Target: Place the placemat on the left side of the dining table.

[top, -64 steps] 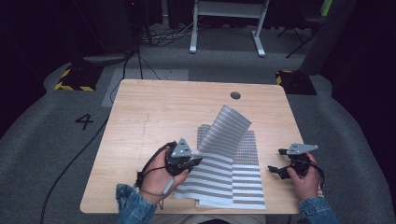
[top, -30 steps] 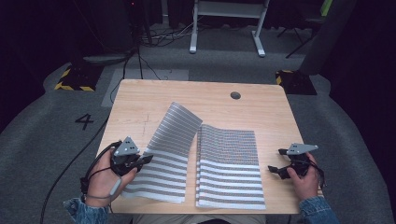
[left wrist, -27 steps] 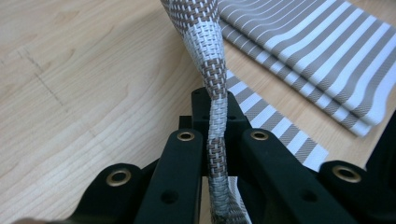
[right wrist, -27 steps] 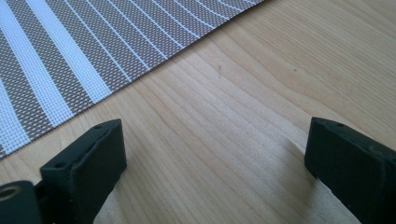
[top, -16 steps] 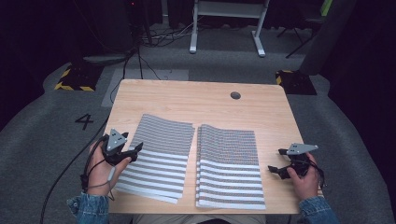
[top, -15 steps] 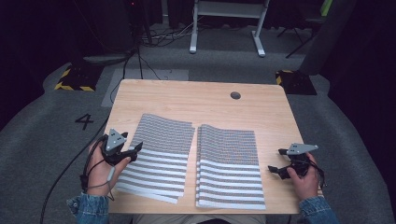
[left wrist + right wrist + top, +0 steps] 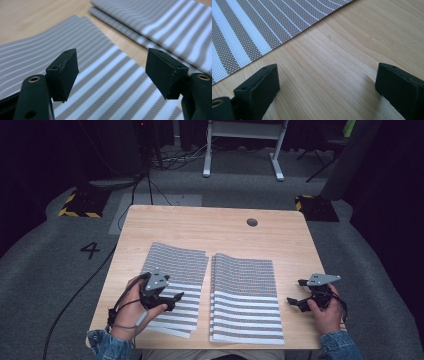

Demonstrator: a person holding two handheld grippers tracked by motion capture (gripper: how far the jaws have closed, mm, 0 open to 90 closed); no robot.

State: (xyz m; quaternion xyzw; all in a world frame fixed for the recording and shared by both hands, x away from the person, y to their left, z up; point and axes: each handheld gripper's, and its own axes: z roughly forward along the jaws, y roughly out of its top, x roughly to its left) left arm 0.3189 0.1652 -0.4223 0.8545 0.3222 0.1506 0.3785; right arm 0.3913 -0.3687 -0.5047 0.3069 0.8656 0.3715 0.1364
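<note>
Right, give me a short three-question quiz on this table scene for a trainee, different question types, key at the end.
1. True or false: the left gripper is clamped shut on the left striped mat.
2. Multiple choice: what lies under the right gripper? A) the right stack of striped mats B) bare wood of the table C) the round hole
3. Fill in: the two striped piles lie side by side with a strip of bare ____ between them.

Key:
1. False. In the left gripper view its jaws stand wide apart above the mat.
2. B. The right gripper view shows wood between the open jaws, with the mat's edge off to one side.
3. Wood.
</note>
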